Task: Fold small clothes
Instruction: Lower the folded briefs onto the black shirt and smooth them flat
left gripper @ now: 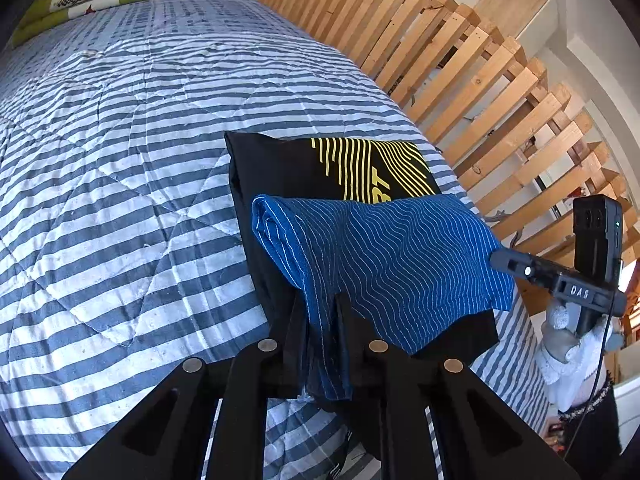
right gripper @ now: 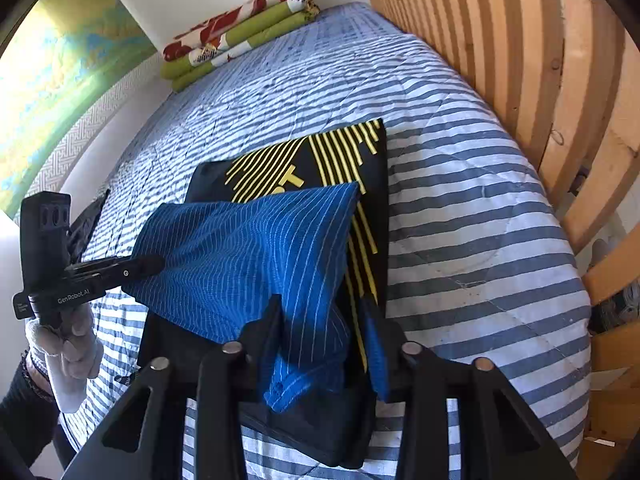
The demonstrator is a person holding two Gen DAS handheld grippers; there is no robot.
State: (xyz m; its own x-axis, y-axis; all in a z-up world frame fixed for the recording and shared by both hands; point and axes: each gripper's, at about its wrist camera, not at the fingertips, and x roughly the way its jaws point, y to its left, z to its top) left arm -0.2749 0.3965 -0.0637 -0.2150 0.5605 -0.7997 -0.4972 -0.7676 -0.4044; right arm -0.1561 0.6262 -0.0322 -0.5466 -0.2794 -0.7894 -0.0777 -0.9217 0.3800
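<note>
Blue garment [left gripper: 384, 248] lies on black shirt [left gripper: 280, 168], pinched by left gripper [left gripper: 320, 300]; right gripper [right gripper: 320, 304] loosely around it.

Left hand-held gripper [left gripper: 320, 304] tilted downward, black fingers [left gripper: 294, 332] close together, pinching a bunched fold of the blue striped garment [left gripper: 400, 248]. Right hand-held gripper [right gripper: 320, 312] also tilted downward, fingers [right gripper: 268, 320] further apart, with blue cloth lying loosely between them. Each tool gripped from below by a hand in a white glove: left hand [right gripper: 66, 344], right hand [left gripper: 568, 340]. Dark sleeve at both wrists.
</note>
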